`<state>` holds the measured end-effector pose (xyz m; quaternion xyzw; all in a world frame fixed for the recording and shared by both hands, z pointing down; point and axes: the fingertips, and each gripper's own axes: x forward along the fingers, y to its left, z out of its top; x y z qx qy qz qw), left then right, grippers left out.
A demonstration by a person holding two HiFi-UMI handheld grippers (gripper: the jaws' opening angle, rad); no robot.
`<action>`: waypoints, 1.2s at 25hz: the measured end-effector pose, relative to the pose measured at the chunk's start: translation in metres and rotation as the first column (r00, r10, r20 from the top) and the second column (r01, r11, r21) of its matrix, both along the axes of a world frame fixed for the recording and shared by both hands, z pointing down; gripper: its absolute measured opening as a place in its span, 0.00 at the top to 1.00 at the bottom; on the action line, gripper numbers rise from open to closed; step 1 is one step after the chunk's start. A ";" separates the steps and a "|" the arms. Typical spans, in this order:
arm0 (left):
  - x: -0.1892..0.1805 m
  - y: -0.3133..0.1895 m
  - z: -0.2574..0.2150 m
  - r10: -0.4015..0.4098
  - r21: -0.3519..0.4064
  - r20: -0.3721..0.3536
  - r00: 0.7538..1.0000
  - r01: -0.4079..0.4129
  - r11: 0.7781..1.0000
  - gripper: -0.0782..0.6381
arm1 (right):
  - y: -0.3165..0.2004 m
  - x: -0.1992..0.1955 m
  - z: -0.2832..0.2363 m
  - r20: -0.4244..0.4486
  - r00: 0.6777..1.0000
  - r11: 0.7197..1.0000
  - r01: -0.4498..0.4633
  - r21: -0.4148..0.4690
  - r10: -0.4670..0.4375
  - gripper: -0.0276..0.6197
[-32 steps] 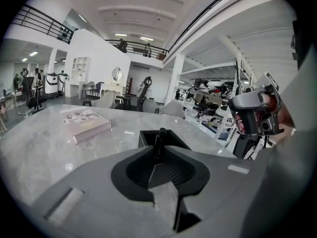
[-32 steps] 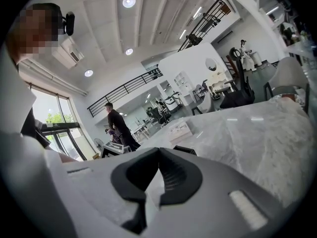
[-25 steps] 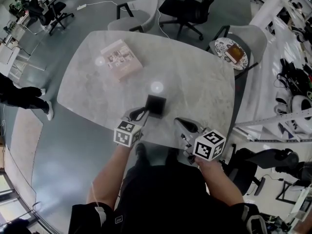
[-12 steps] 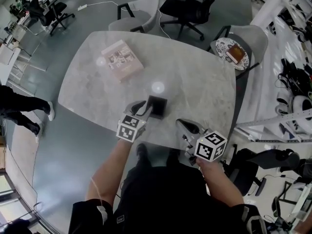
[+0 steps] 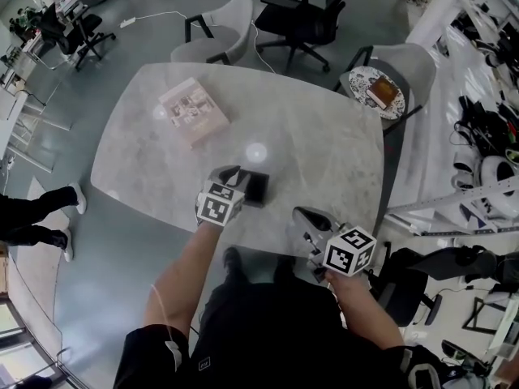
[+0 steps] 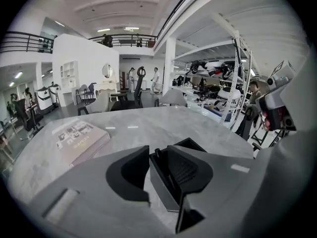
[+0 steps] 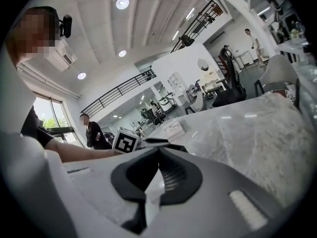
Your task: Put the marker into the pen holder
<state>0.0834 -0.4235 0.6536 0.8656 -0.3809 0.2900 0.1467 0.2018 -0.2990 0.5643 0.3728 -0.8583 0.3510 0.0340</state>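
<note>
i'm seeing the left gripper's (image 6: 158,148) jaws standing wider than a second ago and off the marker (image 6: 163,168), which is now leaning inside the pen holder (image 6: 161,192) on the marble table (image 5: 324,136), so i'm judging the drop done, while the right gripper (image 7: 157,155) is hanging empty, jaws together.

The pen holder (image 5: 255,188) was set on the table (image 5: 324,144), near its front edge, and the marker (image 6: 157,155) was lodged inside it. The book (image 5: 193,112) was laid on the table behind and to the left of the pen holder, well apart from it. The left gripper (image 5: 230,173) was positioned just left of the pen holder; the right gripper (image 5: 302,215) was held at the table's front edge, to the right. Chairs (image 5: 227,27) were ranged behind the table.
</note>
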 end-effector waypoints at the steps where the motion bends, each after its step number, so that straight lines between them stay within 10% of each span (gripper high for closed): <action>1: 0.000 -0.002 0.001 0.001 -0.002 0.007 1.000 -0.001 1.000 0.72 | -0.001 0.002 0.000 -0.001 1.000 1.000 -0.006 -0.001 0.006 0.95; 10: 0.004 -0.003 -0.003 0.007 0.016 -0.021 1.000 -0.007 1.000 0.69 | -0.006 0.008 0.000 -0.003 1.000 1.000 -0.029 -0.005 0.029 0.95; 16: -0.023 0.019 -0.054 -0.040 0.069 -0.211 0.977 0.056 0.996 0.61 | -0.003 -0.012 -0.004 -0.028 0.998 0.999 -0.052 0.001 0.052 0.95; 30: -0.082 0.092 -0.136 0.120 0.237 -0.231 0.966 -0.064 0.969 0.88 | 0.023 -0.038 -0.066 -0.086 0.977 0.968 -0.179 0.177 0.196 0.95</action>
